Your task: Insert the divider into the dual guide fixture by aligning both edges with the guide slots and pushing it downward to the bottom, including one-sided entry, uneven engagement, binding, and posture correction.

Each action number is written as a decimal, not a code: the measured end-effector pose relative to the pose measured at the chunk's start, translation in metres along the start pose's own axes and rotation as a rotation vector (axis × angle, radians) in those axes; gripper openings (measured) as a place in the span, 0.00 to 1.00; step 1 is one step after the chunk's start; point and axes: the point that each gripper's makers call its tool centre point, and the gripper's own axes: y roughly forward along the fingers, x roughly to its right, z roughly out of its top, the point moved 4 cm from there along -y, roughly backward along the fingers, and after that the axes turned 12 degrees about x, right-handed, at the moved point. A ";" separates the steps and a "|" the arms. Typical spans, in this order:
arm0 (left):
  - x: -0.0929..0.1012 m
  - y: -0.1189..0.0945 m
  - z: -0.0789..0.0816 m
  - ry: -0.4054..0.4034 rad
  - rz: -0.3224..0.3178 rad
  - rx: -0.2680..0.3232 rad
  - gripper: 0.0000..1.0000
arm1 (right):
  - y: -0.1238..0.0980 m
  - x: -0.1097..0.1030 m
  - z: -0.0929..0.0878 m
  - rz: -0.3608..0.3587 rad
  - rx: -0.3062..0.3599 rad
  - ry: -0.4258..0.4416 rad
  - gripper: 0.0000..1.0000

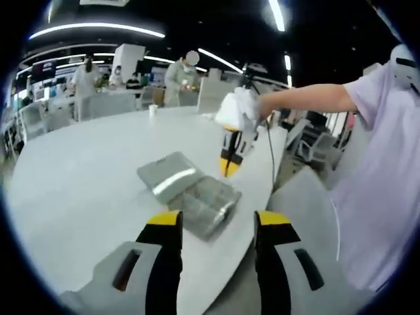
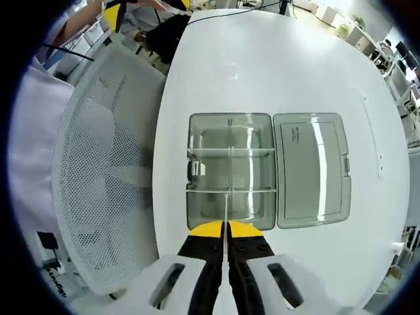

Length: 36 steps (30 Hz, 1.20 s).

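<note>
A clear grey compartment box [image 2: 230,170] lies on the white table [image 2: 262,59], with its lid [image 2: 312,170] folded open flat beside it. Fixed partitions cross the box's interior. My right gripper [image 2: 226,228] is shut on a thin clear divider [image 2: 226,210], seen edge-on, hovering over the near side of the box. In the left gripper view the box [image 1: 197,197] sits just beyond my open left gripper [image 1: 216,220], which holds nothing. There the right gripper [image 1: 228,167] points down above the box's far side, held by a person's hand.
A white mesh chair [image 2: 111,164] stands against the table's edge next to the box; its back [image 1: 308,203] is at the right of the left gripper view. The person in a pale shirt [image 1: 380,164] stands there. Other people and desks are far behind.
</note>
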 end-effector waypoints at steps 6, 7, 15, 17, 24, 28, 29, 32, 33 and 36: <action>-0.003 -0.004 -0.002 -0.002 0.013 -0.006 0.42 | 0.000 0.003 -0.001 -0.004 -0.003 0.002 0.00; -0.003 -0.004 -0.002 -0.003 0.014 -0.006 0.42 | 0.000 0.004 -0.001 -0.007 -0.004 0.000 0.00; -0.008 -0.006 -0.011 -0.009 0.027 -0.031 0.42 | 0.003 0.004 -0.005 -0.003 -0.018 0.003 0.00; -0.008 -0.008 -0.015 -0.016 0.029 -0.039 0.42 | 0.003 0.005 -0.004 -0.009 -0.015 -0.005 0.00; -0.008 -0.011 -0.016 -0.021 0.035 -0.046 0.42 | 0.005 0.005 -0.003 -0.001 -0.020 -0.005 0.00; -0.009 -0.013 -0.016 -0.022 0.040 -0.046 0.41 | 0.007 0.006 -0.004 -0.001 -0.031 -0.015 0.00; -0.009 -0.013 -0.016 -0.023 0.040 -0.046 0.41 | 0.007 0.006 -0.004 0.000 -0.032 -0.015 0.00; -0.009 -0.012 -0.016 -0.024 0.041 -0.047 0.41 | 0.007 0.006 -0.004 0.001 -0.031 -0.011 0.00; -0.009 -0.012 -0.016 -0.023 0.042 -0.048 0.41 | 0.007 0.006 -0.004 -0.001 -0.032 -0.012 0.00; -0.009 -0.012 -0.016 -0.025 0.040 -0.049 0.41 | 0.006 0.006 -0.004 0.001 -0.033 -0.015 0.00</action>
